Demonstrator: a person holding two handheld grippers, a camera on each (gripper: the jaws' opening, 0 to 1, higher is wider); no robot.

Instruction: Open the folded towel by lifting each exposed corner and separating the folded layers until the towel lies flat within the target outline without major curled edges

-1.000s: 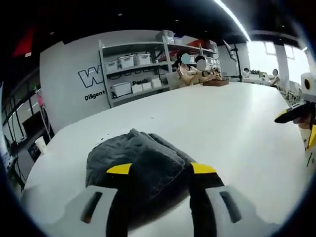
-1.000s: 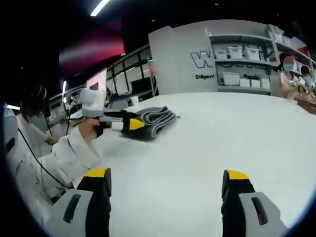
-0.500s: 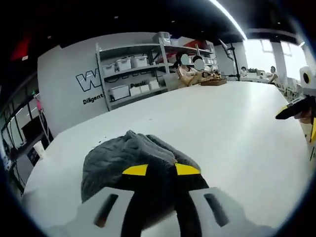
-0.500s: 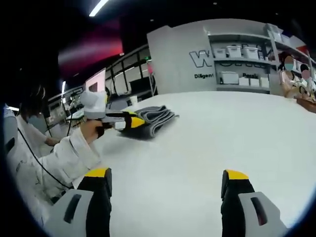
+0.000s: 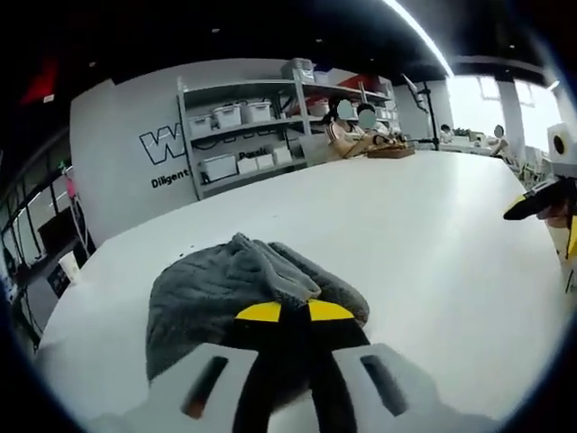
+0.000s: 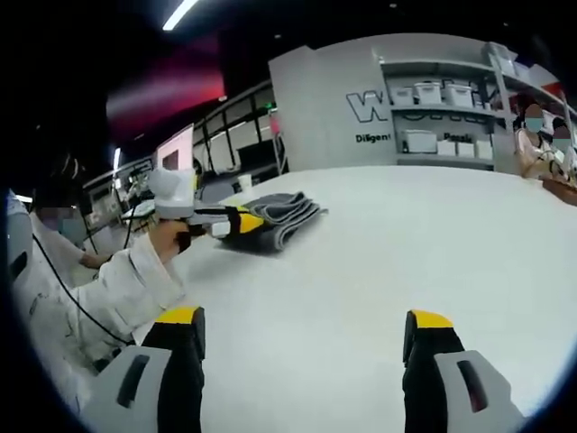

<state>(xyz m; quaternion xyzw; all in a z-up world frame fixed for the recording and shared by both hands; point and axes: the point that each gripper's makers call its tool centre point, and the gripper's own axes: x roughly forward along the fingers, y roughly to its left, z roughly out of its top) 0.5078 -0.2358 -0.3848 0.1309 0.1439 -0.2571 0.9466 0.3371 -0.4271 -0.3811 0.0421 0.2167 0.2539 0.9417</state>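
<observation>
A dark grey folded towel (image 5: 225, 280) lies on the white table (image 5: 415, 225) right in front of my left gripper (image 5: 294, 312). Its yellow-tipped jaws are pinched together on the towel's near edge, and the cloth bunches up behind them. In the right gripper view the same towel (image 6: 287, 213) sits at the far left of the table, with the left gripper (image 6: 242, 222) shut on its near corner. My right gripper (image 6: 306, 325) stands open over bare table (image 6: 406, 262), well away from the towel. It also juts in at the right edge of the left gripper view as the right gripper (image 5: 538, 200).
A grey shelf unit with white bins (image 5: 243, 135) stands beyond the table's far side, next to a wall with lettering. People (image 5: 356, 126) sit at the table's far end. A white sleeve (image 6: 117, 289) holds the left gripper. Wide bare tabletop lies between the grippers.
My left gripper's jaws have gone from wide open around the towel's near edge to pinched together on it. The right gripper has stayed open and still.
</observation>
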